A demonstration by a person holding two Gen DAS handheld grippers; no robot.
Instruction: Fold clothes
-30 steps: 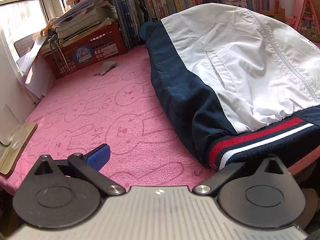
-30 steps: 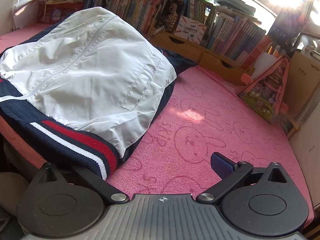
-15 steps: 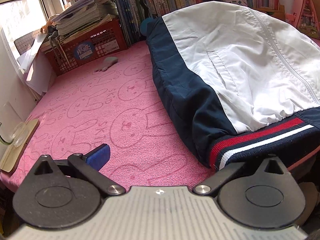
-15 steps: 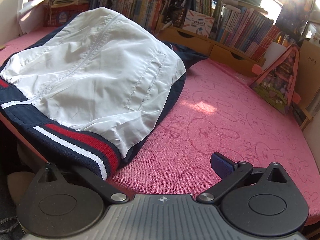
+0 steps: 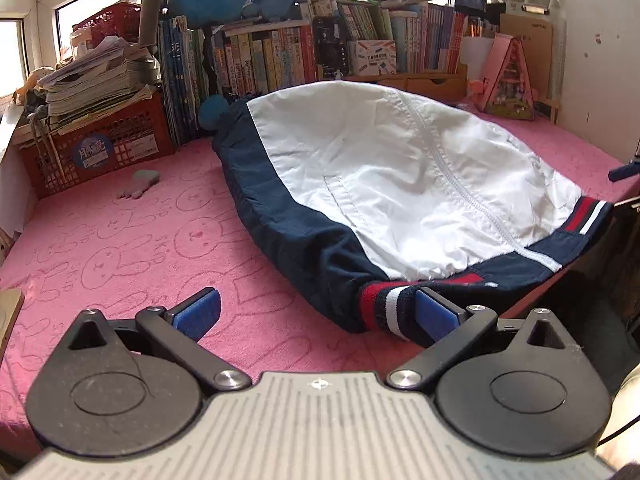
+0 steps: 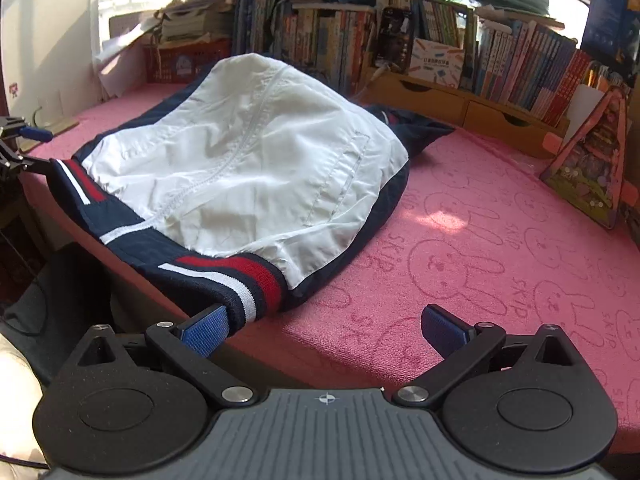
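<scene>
Jacket (image 5: 400, 184) apparently smooth nylon cloth

Jacket (image 5: 400, 184) sleeves hidden underneath

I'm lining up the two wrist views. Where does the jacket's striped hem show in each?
Left wrist: striped hem at lower right, by the gripper's right finger.
Right wrist: striped hem at lower left, by the gripper's left finger.
Shared landmark: the pink triangular toy house at the back.

Left gripper (image 5: 316, 312) — fingers spread wide, held low and level, its right blue pad (image 5: 434, 312) touching fabric. Right gripper (image 6: 324, 328) — fingers likewise spread wide, level, its left pad (image 6: 204, 332) touching fabric; nothing clamped.
</scene>
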